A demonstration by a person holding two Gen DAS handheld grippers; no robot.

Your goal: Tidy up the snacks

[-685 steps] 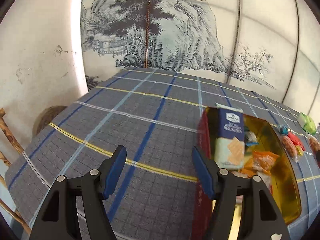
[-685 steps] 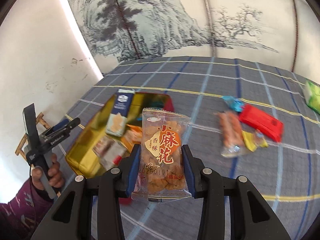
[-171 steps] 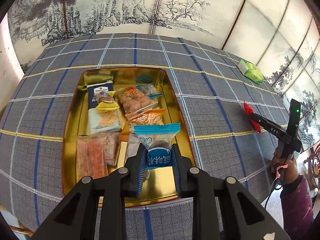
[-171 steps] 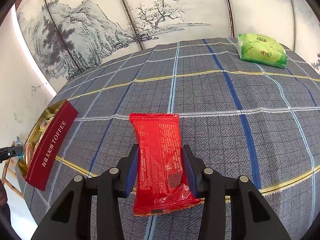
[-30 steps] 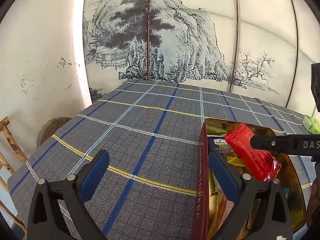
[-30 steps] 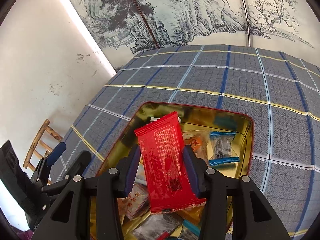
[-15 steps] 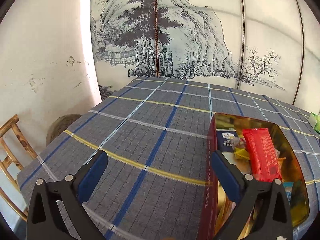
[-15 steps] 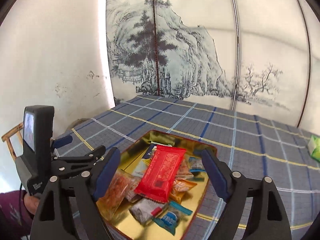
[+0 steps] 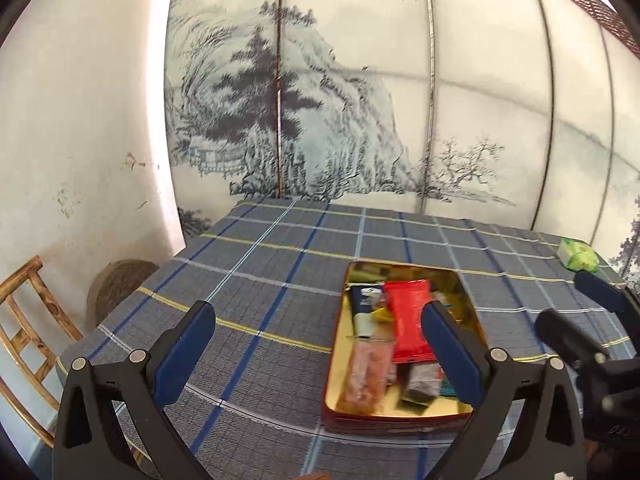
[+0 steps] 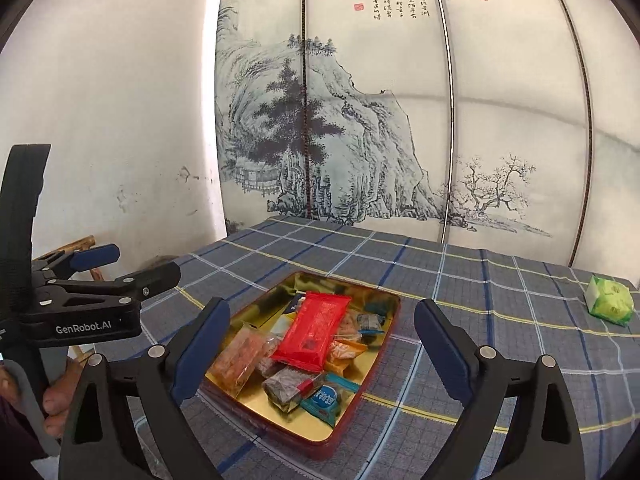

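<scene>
A gold-lined red tin (image 10: 348, 436) (image 9: 396, 420) sits on the checked tablecloth with several wrapped snacks inside. On top of them lies a red packet (image 10: 316, 330) (image 9: 410, 328), free of both grippers. My right gripper (image 10: 322, 312) hovers above and short of the tin, its jaws still opening with nothing between them. My left gripper (image 9: 318, 320) is open and empty, left of the tin; in the right wrist view the left gripper (image 10: 136, 264) shows at the far left. A green packet (image 10: 610, 300) (image 9: 578, 255) lies alone near the far right table edge.
A painted folding screen (image 10: 360, 140) stands behind the table, with a white wall to its left. A wooden chair (image 9: 24, 320) and a woven stool (image 9: 120, 284) stand off the table's left side. A hand (image 10: 56, 396) holds the left gripper.
The right gripper let go of the red packet, which now lies in the tin, then opened wide and drew back upward. The left gripper pulled back and rose, so the tin looks farther off.
</scene>
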